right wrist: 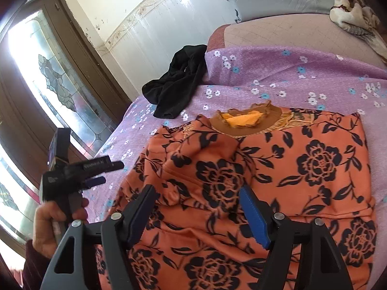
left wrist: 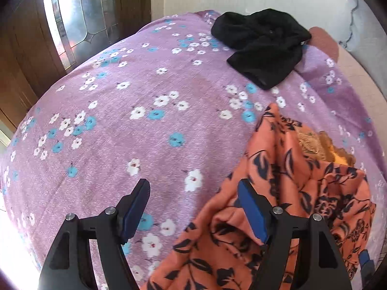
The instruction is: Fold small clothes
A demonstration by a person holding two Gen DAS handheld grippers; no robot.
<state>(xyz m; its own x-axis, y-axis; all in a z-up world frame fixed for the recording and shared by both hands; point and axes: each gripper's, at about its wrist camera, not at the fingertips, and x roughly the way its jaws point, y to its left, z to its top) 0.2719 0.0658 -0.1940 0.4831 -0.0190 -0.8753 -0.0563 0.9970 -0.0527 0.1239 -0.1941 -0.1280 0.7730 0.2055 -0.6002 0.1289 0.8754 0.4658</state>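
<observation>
An orange top with black flowers lies spread on a purple flowered bedsheet, its brown collar at the far end. It also shows in the left wrist view, bunched at the lower right. My left gripper is open and empty above the sheet at the top's left edge; its right finger is over the cloth. It also shows in the right wrist view, held by a hand at the left. My right gripper is open and empty above the top's left sleeve area.
A crumpled black garment lies at the bed's far edge, also in the right wrist view. A wooden door with patterned glass stands left of the bed. A light wall is behind. A patterned blanket lies at the far right.
</observation>
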